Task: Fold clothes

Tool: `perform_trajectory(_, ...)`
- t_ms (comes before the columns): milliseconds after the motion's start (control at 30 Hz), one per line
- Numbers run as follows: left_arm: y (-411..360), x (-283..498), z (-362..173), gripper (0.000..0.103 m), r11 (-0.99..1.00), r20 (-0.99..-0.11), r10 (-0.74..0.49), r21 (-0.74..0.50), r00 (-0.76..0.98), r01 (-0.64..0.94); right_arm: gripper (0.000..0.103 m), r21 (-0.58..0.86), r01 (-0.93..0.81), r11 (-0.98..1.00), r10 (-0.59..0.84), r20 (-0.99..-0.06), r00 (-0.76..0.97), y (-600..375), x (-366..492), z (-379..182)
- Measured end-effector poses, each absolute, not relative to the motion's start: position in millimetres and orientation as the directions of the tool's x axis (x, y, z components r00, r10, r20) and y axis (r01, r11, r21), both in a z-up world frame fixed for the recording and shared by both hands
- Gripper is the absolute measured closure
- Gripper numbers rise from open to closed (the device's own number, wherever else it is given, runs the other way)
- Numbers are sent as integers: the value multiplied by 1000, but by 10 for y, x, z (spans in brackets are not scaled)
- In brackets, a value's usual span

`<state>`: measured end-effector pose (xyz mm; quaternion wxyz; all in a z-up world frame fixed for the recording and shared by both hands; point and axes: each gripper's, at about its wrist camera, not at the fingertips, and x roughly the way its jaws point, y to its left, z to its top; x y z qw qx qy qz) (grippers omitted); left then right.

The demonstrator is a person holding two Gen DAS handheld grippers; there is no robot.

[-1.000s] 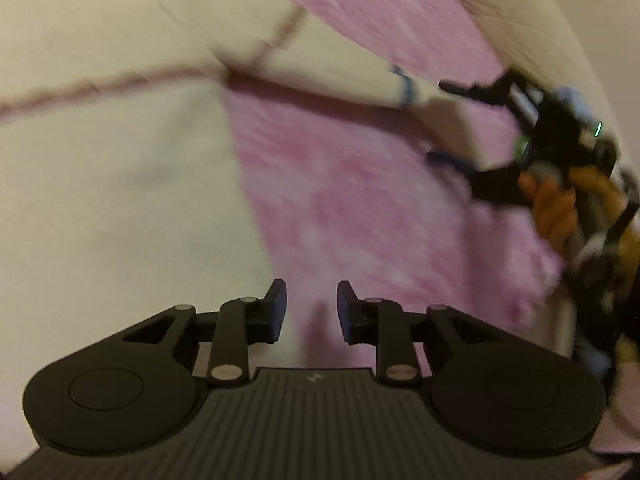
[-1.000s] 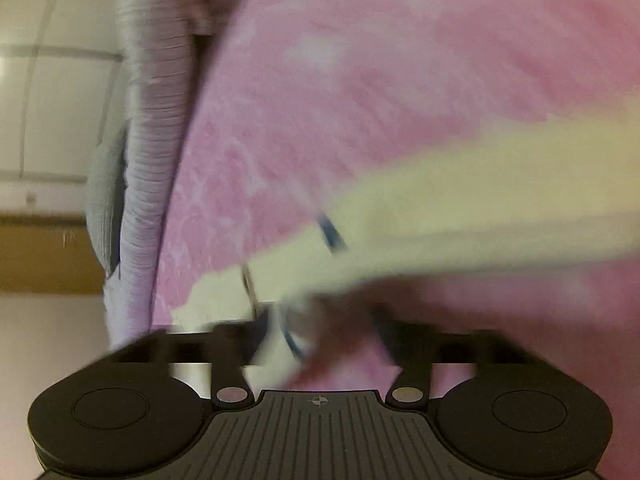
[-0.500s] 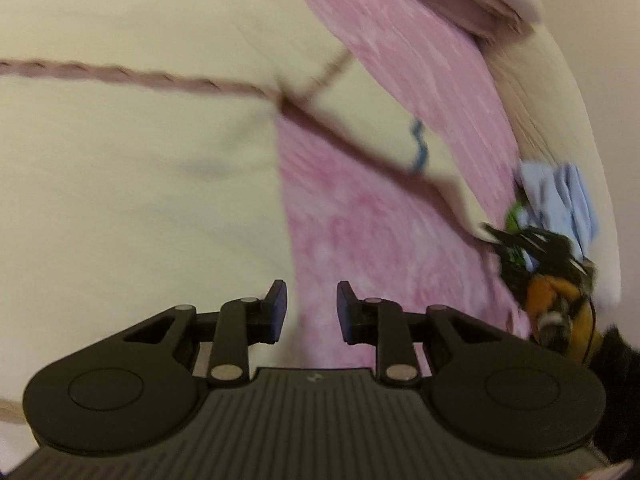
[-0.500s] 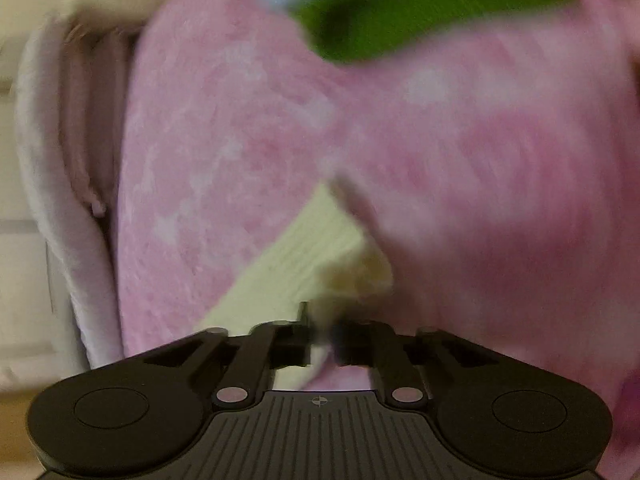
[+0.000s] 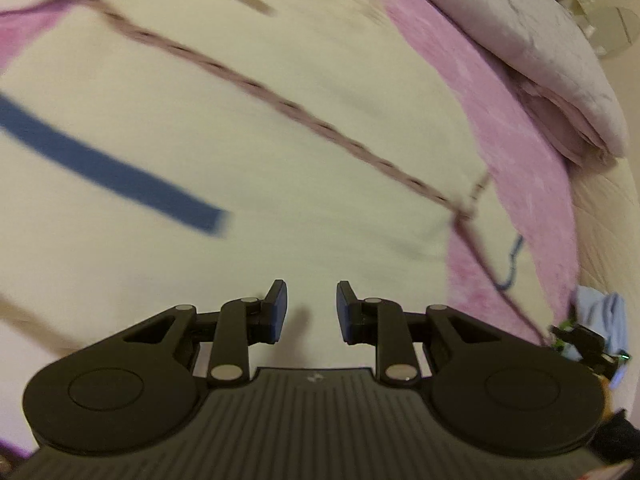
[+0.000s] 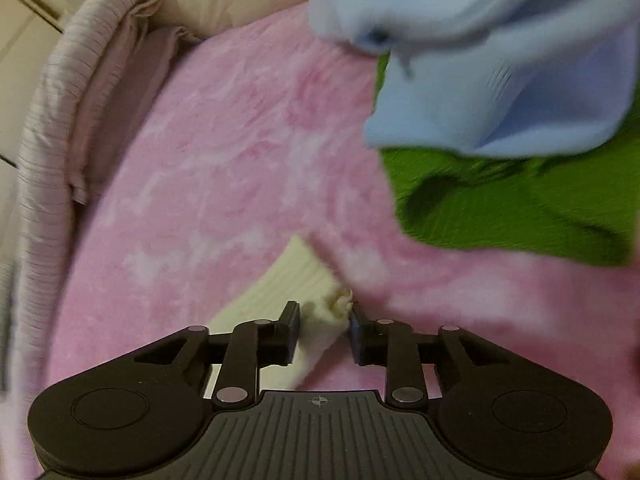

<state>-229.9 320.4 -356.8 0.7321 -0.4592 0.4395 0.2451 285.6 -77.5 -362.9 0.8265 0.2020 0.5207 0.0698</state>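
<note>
the cream garment (image 5: 280,140) lies spread on the pink bed cover (image 6: 224,152). its cuff sits between the right gripper (image 6: 325,326)'s opening jaws, sleeve running toward 8 o'clock. the left gripper (image 5: 311,307) hovers over the body, jaws narrow, empty. two more garments: one blue (image 6: 480,72), one green (image 6: 520,208).
</note>
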Motion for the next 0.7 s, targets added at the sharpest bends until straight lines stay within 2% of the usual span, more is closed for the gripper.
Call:
perform_trajectory(33, 3262, -2411, -3547, 82, 459, -874, -25, -442, 485, -771, 51, 372, 86, 924, 295, -839, 457, -705, 2752, -3548)
perform_trajectory(133, 3491, -2715, -3475, 82, 487, -888, 36, -386, 459, -784, 51, 376, -49, 925, 363, -842, 398, -397, 2375, -3342)
perform_trajectory(333, 4120, -3164, -3496, 82, 511, -867, 89, -383, 491, -769, 51, 433, -493, 755, 567, -808, 159, 793, 811, -3135)
perform_trajectory(433, 4268, -3370, -3623, 82, 578, -885, 60, -346, 461, -739, 51, 497, -542, 677, 615, -787, 46, 1103, 16, -3263)
perform_trajectory(533, 4245, -3732, -3764, 83, 601, -915, -35, -340, 402, -723, 51, 406, -534, 741, 495, -868, 27, 1163, -580, -3448)
perform_trajectory(567, 4224, -3872, -3807, 88, 603, -923, -70, -342, 379, -721, 51, 329, -559, 761, 410, -912, 23, 1183, -722, -3507)
perform_trajectory(700, 4079, -4302, -3716, 88, 591, -956, -151, -292, 252, -752, 51, 8, -717, 697, 110, -989, 96, 1175, -1262, -3430)
